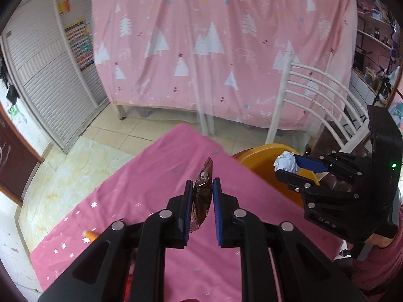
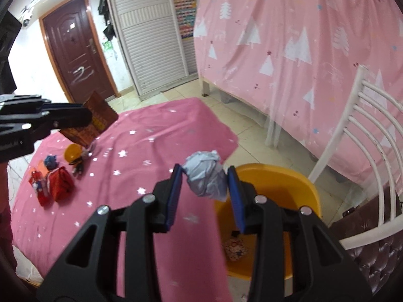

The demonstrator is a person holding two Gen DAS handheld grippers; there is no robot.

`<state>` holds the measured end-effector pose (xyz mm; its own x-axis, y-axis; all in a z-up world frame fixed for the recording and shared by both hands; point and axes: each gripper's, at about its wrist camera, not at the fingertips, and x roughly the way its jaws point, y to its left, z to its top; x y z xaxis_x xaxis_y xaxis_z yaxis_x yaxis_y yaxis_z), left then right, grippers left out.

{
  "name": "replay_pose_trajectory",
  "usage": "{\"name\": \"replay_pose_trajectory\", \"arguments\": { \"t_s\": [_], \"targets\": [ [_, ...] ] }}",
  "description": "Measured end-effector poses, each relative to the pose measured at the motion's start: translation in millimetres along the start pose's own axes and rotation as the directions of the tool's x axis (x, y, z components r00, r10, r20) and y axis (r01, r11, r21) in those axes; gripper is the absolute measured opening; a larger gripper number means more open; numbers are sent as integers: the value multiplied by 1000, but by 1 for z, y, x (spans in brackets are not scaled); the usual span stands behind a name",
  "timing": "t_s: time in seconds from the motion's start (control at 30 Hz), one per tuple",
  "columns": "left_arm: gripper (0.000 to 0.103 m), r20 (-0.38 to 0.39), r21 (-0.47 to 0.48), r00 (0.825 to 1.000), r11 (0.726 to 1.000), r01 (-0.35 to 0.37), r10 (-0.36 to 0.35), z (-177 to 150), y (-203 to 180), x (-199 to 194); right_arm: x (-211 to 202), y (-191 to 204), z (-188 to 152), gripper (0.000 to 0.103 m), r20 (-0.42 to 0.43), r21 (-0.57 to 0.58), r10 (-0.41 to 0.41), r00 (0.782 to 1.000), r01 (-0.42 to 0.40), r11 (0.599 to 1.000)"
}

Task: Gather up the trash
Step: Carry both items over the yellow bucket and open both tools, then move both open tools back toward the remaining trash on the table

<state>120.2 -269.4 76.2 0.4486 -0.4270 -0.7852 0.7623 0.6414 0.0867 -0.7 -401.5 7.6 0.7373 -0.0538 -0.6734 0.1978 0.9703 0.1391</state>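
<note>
My left gripper (image 1: 202, 185) is shut on a brown foil wrapper (image 1: 202, 191) and holds it above the pink-clothed table (image 1: 151, 176). The wrapper also shows in the right wrist view (image 2: 94, 119), held by the left gripper (image 2: 85, 118). My right gripper (image 2: 205, 176) is shut on a crumpled white paper ball (image 2: 206, 176), held over the near rim of the orange bin (image 2: 277, 176). The ball (image 1: 286, 162), the right gripper (image 1: 289, 167) and the bin (image 1: 262, 158) show in the left wrist view too. A small patterned wrapper (image 2: 235, 248) lies in the bin.
On the table's left part lie a red pouch (image 2: 60, 186), a yellow ball (image 2: 73, 152), a blue scrap (image 2: 50, 161) and a dark toy (image 2: 79, 167). A white chair (image 2: 365, 151) with a brown seat stands to the right of the bin. A pink curtain (image 2: 302, 50) hangs behind.
</note>
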Motion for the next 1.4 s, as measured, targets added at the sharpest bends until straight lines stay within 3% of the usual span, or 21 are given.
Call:
{"name": "replay_pose_trajectory", "arguments": {
  "t_s": [0.47, 0.7, 0.8, 0.87, 0.93, 1.13, 1.23, 1.4],
  "targets": [
    [9, -48, 84, 996, 993, 79, -75, 39, -98, 45, 30, -74, -24, 36, -69, 123, -24, 997, 32, 992],
    [10, -71, 55, 993, 993, 100, -96, 48, -118, 66, 34, -103, -28, 37, -95, 178, -2, 996, 18, 984],
    [18, -90, 30, 991, 994, 103, -100, 51, -119, 78, 36, -109, -30, 42, -107, 187, 7, 994, 13, 982],
    [52, -91, 12, 990, 994, 105, -103, 52, -118, 81, 37, -110, -30, 51, -110, 188, 7, 994, 14, 982],
    [64, -81, 4, 992, 995, 101, -100, 50, -117, 81, 38, -108, -30, 56, -113, 180, 6, 994, 14, 984],
    [65, -65, -23, 994, 996, 83, -84, 42, -102, 69, 34, -97, -28, 58, -91, 164, 26, 995, -10, 986],
    [65, -48, -56, 994, 994, 94, -96, 41, -86, 54, 25, -82, -26, 61, -58, 144, 60, 997, -51, 988],
    [65, -13, -71, 997, 995, 69, -70, 36, -57, 27, 13, -53, -21, 61, -23, 82, 50, 998, -48, 995]
  ]
}}
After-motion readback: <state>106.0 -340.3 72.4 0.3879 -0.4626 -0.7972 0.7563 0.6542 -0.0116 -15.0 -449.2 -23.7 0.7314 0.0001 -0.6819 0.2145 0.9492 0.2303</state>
